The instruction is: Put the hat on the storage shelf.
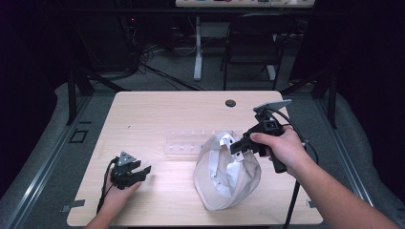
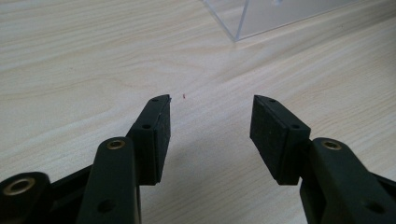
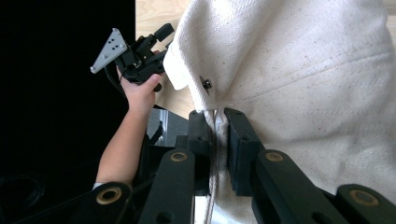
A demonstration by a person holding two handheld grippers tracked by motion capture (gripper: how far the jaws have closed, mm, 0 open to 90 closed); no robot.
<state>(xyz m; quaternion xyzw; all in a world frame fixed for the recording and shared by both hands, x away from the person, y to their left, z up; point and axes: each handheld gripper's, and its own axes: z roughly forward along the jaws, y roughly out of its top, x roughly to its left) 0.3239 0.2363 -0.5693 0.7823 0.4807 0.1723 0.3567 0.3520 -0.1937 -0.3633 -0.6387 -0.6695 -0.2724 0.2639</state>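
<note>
The cream canvas bag point(image 1: 228, 172) stood slumped on the bench point(image 1: 143, 114), near its front edge and just in front of the clear plastic tray point(image 1: 184, 142). The right gripper point(image 1: 240, 145) was pressed together on the bag's upper rim; in the right gripper view a thin fold of cloth beside a white strap point(image 3: 215, 140) was pinched between the pads, just below a small dark snap point(image 3: 206, 84) on the bag. The bag's mouth gaped toward the tray, with white lining showing inside.

To do this step well, the pinch probably needed to stay firm while the rim was lifted slowly, since soft canvas could slide out of a narrow bite. A deeper hold, taking in the strap as well as the fold, would likely have been safer.

The left gripper point(image 1: 138, 171) rested on the bench well to the left of the bag, spread and empty, its pads point(image 2: 268, 135) bare over the wood grain. It was free to steady the bag's far rim or base if the cloth sagged.

Behind the bag, the tray was touching or almost touching it; which one cannot be told. That made it the likeliest thing to be nudged if the bag were dragged rather than raised. The right gripper's cable point(image 1: 292, 200) trailed to the right of the bag and could snag. A folding chair point(image 1: 250, 45) stood well beyond the bag, off the bench.
</note>
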